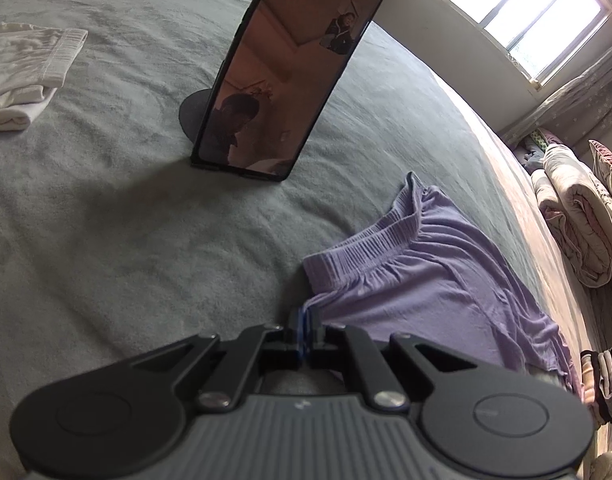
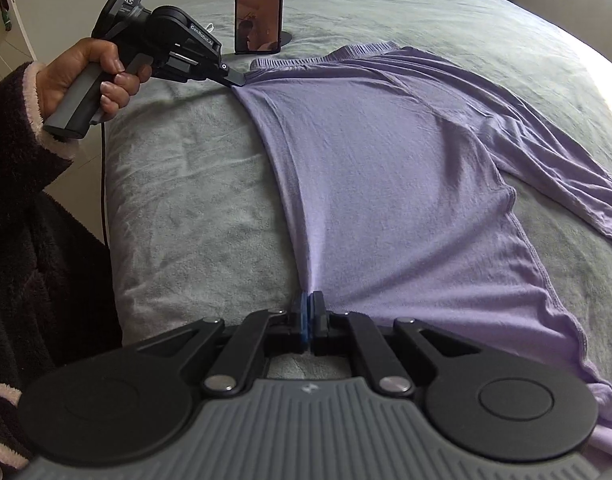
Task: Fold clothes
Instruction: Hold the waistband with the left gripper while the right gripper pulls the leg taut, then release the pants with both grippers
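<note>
With my left gripper (image 1: 306, 322) and right gripper (image 2: 310, 308) both clamped on one side edge of the lilac long-sleeved shirt (image 2: 386, 168) spread on the bed (image 2: 193, 200), I judge its folding barely begun, though a folded white garment (image 1: 21, 76) already lies aside.

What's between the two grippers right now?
A taut folded edge of the purple shirt runs from the left hand-held gripper to the right hand-held gripper, both pinching it; nothing else. The right wrist view shows it.
</note>
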The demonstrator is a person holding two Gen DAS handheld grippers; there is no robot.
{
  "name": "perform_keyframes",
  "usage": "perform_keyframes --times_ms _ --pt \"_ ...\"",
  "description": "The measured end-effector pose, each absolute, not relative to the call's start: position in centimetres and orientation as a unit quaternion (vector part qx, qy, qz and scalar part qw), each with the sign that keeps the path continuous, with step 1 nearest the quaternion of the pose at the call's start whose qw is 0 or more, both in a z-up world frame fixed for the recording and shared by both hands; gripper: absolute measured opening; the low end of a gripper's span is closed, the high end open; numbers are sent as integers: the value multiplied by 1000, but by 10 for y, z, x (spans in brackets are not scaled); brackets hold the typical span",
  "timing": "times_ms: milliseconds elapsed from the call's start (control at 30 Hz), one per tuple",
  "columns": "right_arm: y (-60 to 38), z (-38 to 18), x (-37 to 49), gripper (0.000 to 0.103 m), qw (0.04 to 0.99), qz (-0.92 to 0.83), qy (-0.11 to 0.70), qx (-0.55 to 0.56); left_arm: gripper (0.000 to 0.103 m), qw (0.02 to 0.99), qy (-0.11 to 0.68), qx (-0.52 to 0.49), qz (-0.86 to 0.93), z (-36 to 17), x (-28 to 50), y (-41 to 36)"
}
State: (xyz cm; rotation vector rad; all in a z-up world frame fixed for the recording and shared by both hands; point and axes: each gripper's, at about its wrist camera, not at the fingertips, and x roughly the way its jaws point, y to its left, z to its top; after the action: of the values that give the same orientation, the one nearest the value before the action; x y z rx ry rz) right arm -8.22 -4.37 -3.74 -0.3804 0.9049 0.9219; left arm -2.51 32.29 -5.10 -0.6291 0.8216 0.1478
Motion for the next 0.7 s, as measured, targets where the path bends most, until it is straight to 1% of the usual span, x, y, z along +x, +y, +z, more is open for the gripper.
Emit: perform_keyframes --times_ms 67,100,167,200,233,267,300,333,367,400,433,533,700 --pt "-45 -41 -81 2 783 424 418 -177 2 866 390 -303 72 -53 -25 324" --pt "-45 -44 -80 2 784 422 418 -180 6 864 392 -307 70 -55 -23 325" --pt "-47 -46 -77 4 786 421 419 -172 6 865 395 -303 69 -56 -21 324" --pt "-48 -45 -77 4 787 421 419 -167 8 866 394 -301 69 -54 -22 323" --pt "-50 -43 -77 7 788 420 419 -163 12 867 393 -300 68 -51 -23 322" --pt "-50 -41 -77 13 791 417 418 -159 23 868 391 -298 70 -48 -25 320" --pt "-52 -40 -77 15 793 413 418 -157 36 873 386 -290 72 -44 -27 317" --pt "-54 -38 -77 17 796 409 418 -155 41 879 379 -280 75 -40 -28 315" --pt "-58 -36 -76 24 801 403 417 -150 44 884 373 -270 78 -36 -30 312" --pt "-63 -34 -75 34 805 397 416 -145 44 891 365 -257 79 -30 -32 308" --pt "-67 -32 -74 36 810 390 414 -139 45 898 357 -245 79 -26 -33 304" --pt "-85 -25 -70 36 822 375 414 -114 46 911 342 -222 64 -15 -36 291" --pt "-119 -20 -66 36 843 331 417 -79 46 918 354 -180 -4 -9 -30 259"
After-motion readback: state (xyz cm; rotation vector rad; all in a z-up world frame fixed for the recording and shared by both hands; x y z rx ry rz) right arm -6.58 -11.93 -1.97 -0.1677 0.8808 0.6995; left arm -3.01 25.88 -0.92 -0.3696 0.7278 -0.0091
